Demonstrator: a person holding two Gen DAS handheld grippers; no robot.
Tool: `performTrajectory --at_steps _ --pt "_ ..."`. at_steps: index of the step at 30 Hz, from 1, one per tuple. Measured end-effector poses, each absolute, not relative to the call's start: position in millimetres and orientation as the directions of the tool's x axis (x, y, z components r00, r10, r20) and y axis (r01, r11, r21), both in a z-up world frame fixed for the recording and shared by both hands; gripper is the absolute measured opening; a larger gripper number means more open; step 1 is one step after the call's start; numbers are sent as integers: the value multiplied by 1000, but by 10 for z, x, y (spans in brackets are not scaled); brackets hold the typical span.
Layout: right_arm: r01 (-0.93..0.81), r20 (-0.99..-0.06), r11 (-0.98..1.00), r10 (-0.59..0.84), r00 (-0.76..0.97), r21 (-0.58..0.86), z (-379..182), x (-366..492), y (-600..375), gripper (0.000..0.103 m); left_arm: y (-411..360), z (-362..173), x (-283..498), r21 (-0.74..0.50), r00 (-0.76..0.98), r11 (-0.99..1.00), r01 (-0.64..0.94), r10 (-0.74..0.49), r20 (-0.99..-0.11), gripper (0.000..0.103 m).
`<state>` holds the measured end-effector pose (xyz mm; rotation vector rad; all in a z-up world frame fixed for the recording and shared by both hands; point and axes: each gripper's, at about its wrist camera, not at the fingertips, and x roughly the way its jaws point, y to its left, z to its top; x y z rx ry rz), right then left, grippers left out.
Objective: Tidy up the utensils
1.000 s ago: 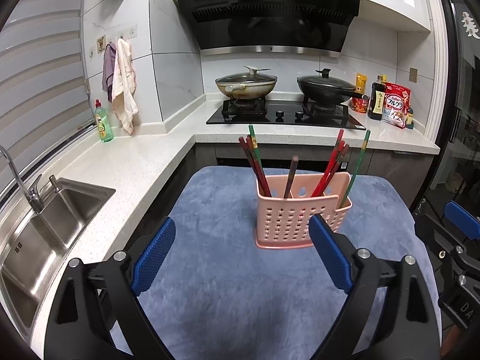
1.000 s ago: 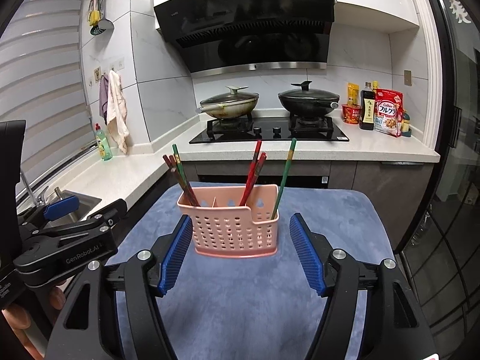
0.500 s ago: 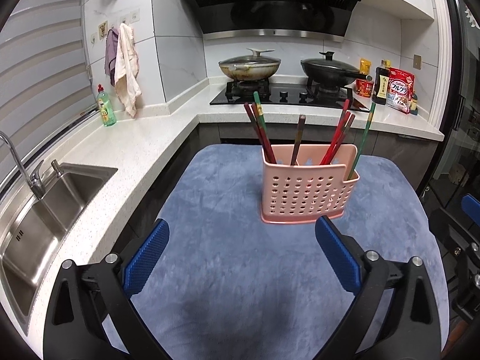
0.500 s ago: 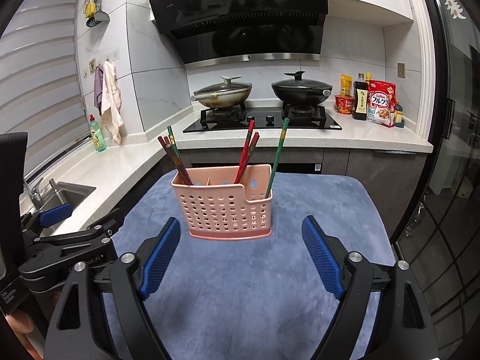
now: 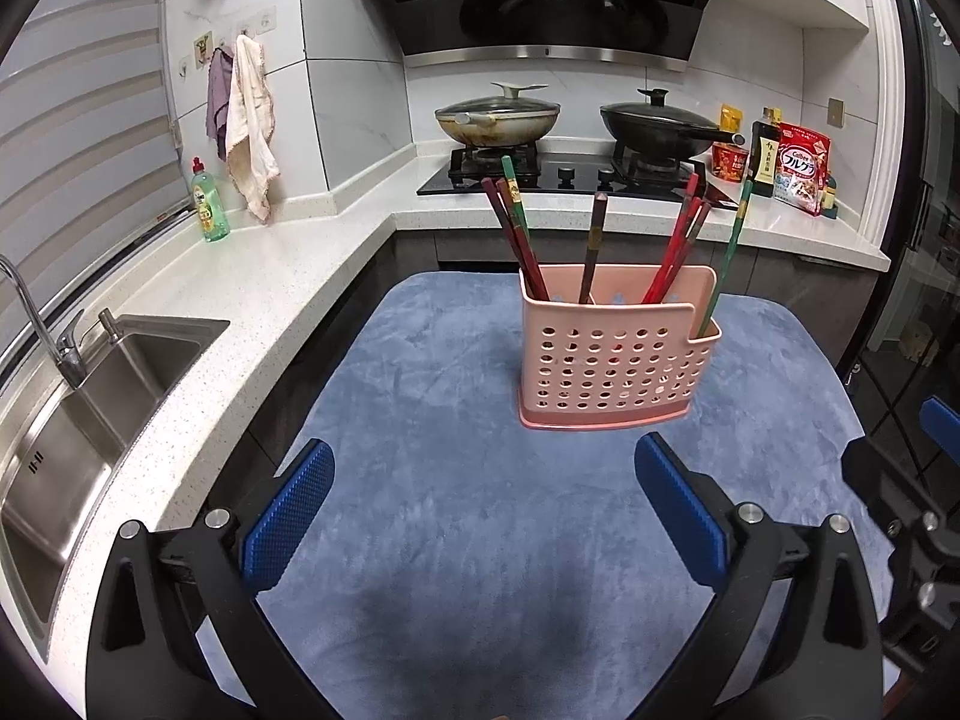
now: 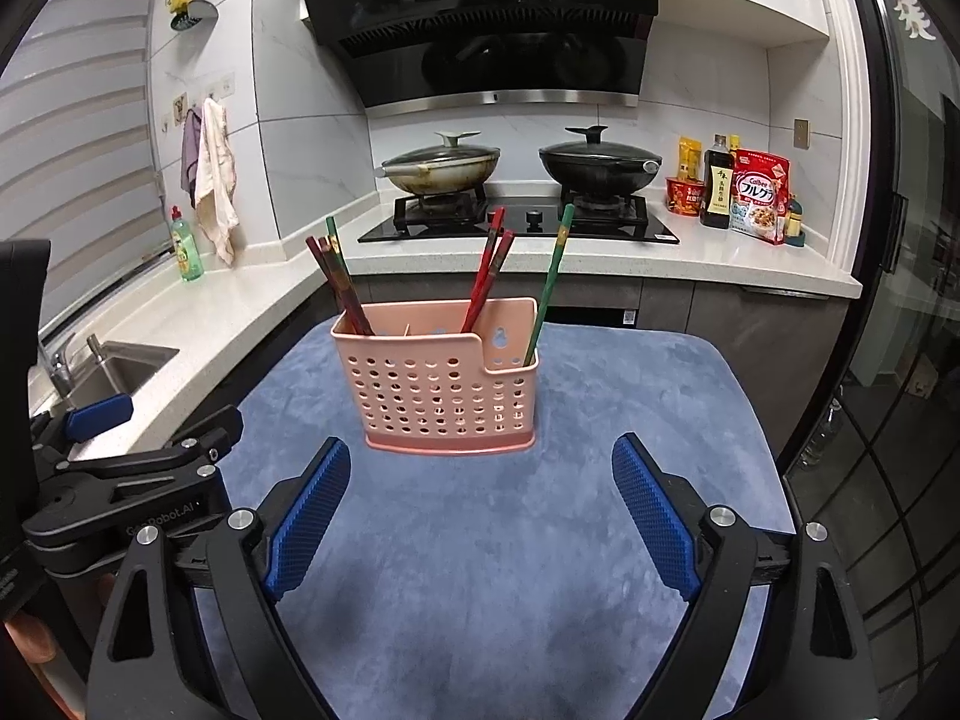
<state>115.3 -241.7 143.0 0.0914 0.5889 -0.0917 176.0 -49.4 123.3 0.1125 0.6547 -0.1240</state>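
Note:
A pink perforated utensil holder (image 5: pixel 612 354) stands on a blue mat (image 5: pixel 480 540); it also shows in the right wrist view (image 6: pixel 447 384). Several chopsticks stand upright in it: dark red and green ones (image 5: pixel 516 234) at the left, a brown one (image 5: pixel 591 249) in the middle, red ones (image 5: pixel 675 252) and a green one (image 5: pixel 729 252) at the right. My left gripper (image 5: pixel 483 507) is open and empty, short of the holder. My right gripper (image 6: pixel 480 501) is open and empty, just in front of the holder. The left gripper also appears at the left of the right wrist view (image 6: pixel 120 468).
A white counter (image 5: pixel 198 312) with a steel sink (image 5: pixel 78 414) and faucet runs along the left. A stove with two lidded pans (image 5: pixel 498 117) is behind. Bottles and a cereal bag (image 5: pixel 801 168) stand at the back right. A green soap bottle (image 5: pixel 207 204) is near the window.
Both grippers have drawn back and risen a little from the holder, and both stay open and empty. The holder and chopsticks have not moved.

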Motion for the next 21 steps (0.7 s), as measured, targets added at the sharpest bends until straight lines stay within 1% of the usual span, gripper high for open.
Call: performTrajectory --at_steps 8,9,10,21 --pt "116 -563 991 -61 824 63 1380 1188 -2418 88 -511 1162 1774 75 776 986 146 -67 -627 96" --pt "116 -561 991 -61 826 63 1380 1183 -2416 90 -512 1155 1777 76 775 987 144 -64 -629 96" --pt "116 -560 991 -63 826 60 1377 1188 -2409 97 -515 1154 1780 77 775 987 142 -62 -629 96" --pt "111 -558 991 -53 828 70 1301 1244 -2375 97 -529 1111 1822 90 772 986 140 -52 -634 96"
